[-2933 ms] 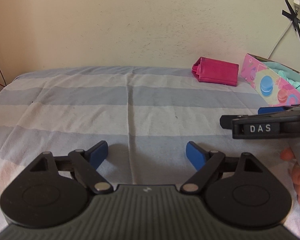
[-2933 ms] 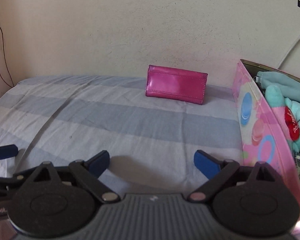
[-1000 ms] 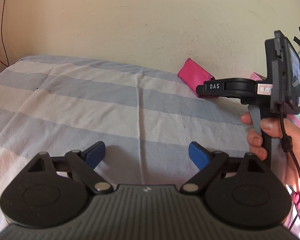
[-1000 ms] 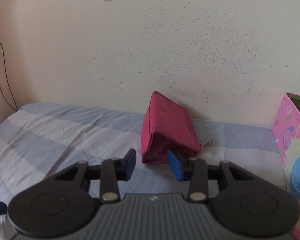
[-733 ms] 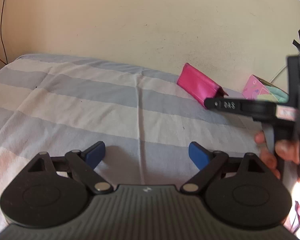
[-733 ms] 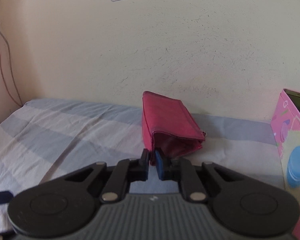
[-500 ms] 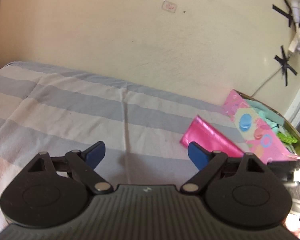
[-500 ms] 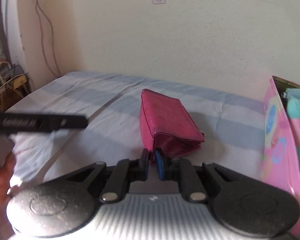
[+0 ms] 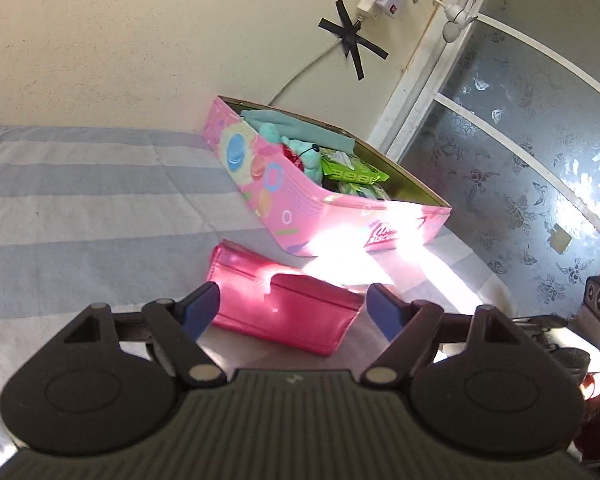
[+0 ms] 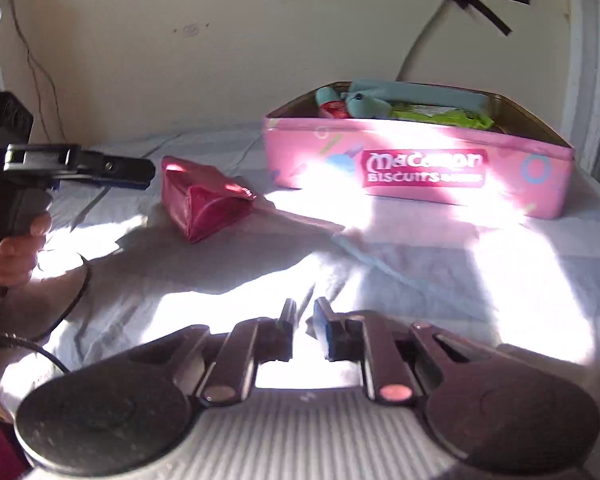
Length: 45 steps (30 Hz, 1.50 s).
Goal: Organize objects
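The pink pouch (image 9: 284, 308) lies on the striped bedsheet (image 9: 80, 216), directly ahead of the left gripper (image 9: 292, 310) and between its blue fingertips, whose jaws are closing without touching it. The pink biscuit tin (image 9: 296, 200) sits just beyond. The right gripper (image 10: 305, 316), well back from the pouch, is closed on nothing.
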Each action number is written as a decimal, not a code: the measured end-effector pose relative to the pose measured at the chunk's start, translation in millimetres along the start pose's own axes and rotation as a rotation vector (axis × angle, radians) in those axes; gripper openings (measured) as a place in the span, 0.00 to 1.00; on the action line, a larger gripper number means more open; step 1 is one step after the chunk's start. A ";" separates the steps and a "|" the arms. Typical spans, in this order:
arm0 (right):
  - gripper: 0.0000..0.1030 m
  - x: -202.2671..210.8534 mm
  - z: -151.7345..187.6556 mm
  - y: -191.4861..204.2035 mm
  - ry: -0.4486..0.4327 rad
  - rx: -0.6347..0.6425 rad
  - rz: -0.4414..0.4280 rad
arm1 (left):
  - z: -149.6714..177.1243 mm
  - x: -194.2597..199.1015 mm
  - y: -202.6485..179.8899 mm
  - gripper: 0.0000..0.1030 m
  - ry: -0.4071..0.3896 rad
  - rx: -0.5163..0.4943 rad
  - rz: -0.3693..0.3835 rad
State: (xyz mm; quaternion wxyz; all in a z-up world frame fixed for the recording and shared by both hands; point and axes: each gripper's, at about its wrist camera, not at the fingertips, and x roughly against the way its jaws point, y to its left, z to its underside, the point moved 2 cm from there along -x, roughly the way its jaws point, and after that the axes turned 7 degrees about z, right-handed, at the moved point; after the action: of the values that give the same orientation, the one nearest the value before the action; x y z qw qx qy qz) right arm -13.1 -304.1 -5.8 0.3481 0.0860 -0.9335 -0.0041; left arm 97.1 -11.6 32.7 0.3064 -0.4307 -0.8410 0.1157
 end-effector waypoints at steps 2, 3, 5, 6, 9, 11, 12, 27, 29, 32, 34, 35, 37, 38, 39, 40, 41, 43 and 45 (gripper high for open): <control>0.13 3.1 -2.3 -11.8 -0.016 -0.092 -0.049 | -4.7 2.4 -0.1 0.80 -0.023 0.045 -0.020; 0.13 2.4 -5.9 -15.7 -0.018 -0.141 -0.091 | -8.6 1.9 0.8 0.80 -0.032 0.063 -0.039; 0.14 -3.6 -12.5 -16.8 -0.006 -0.224 -0.179 | -18.9 -0.9 4.3 0.80 -0.035 0.096 -0.102; 0.16 -9.0 -16.1 -14.5 0.007 -0.259 -0.232 | -22.1 -4.0 5.4 0.79 -0.032 0.097 -0.126; 0.20 -26.9 -26.0 -4.2 0.033 -0.343 -0.350 | -27.3 -14.7 11.6 0.66 0.001 0.098 -0.195; 0.24 -42.3 -33.7 -0.7 0.047 -0.411 -0.411 | -23.5 -19.6 16.5 0.53 0.045 0.131 -0.180; 0.25 -50.7 -37.4 -0.8 0.052 -0.445 -0.429 | -20.0 -20.3 15.8 0.53 0.052 0.134 -0.181; 0.26 -57.0 -12.4 29.1 0.050 -0.226 -0.609 | 49.3 31.7 -33.3 0.55 0.032 -0.014 -0.132; 0.26 -48.0 -5.1 34.8 0.041 -0.164 -0.595 | 58.0 32.9 -40.0 0.60 0.053 -0.037 -0.132; 0.27 -35.4 -0.6 42.4 0.009 -0.115 -0.564 | 60.4 31.2 -47.5 0.66 0.066 -0.093 -0.167; 0.27 -29.0 -3.6 45.4 -0.013 -0.092 -0.551 | 58.1 30.8 -51.2 0.67 0.052 -0.126 -0.186; 0.27 -27.8 -4.8 47.8 -0.021 -0.081 -0.543 | 57.1 31.0 -51.3 0.66 0.048 -0.130 -0.180; 0.27 -29.0 -8.2 51.9 -0.034 -0.054 -0.523 | 55.8 27.5 -52.0 0.57 0.048 -0.132 -0.159; 0.27 -29.4 -7.9 54.8 -0.035 -0.042 -0.514 | 56.2 24.3 -52.8 0.48 0.061 -0.135 -0.142; 0.27 -30.2 -7.4 56.7 -0.029 -0.029 -0.498 | 56.1 21.8 -55.2 0.48 0.061 -0.143 -0.152; 0.22 -29.7 -7.3 59.2 -0.040 -0.018 -0.460 | 54.7 20.5 -59.9 0.48 0.056 -0.166 -0.161; 0.22 -29.3 -7.7 61.5 -0.057 0.001 -0.439 | 51.2 18.2 -63.8 0.48 0.061 -0.180 -0.158; 0.21 -21.3 -12.2 56.4 -0.090 0.003 -0.426 | 38.8 13.9 -72.3 0.48 0.050 -0.197 -0.130; 0.21 -9.7 -20.3 45.4 -0.148 0.002 -0.397 | 23.0 6.7 -84.1 0.48 0.030 -0.233 -0.106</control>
State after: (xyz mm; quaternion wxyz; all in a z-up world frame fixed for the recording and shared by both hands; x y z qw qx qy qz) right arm 0.2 -256.8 6.4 0.2710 0.2678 -0.9213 -0.0782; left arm 25.0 -55.3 55.9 0.2728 -0.4199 -0.8656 -0.0056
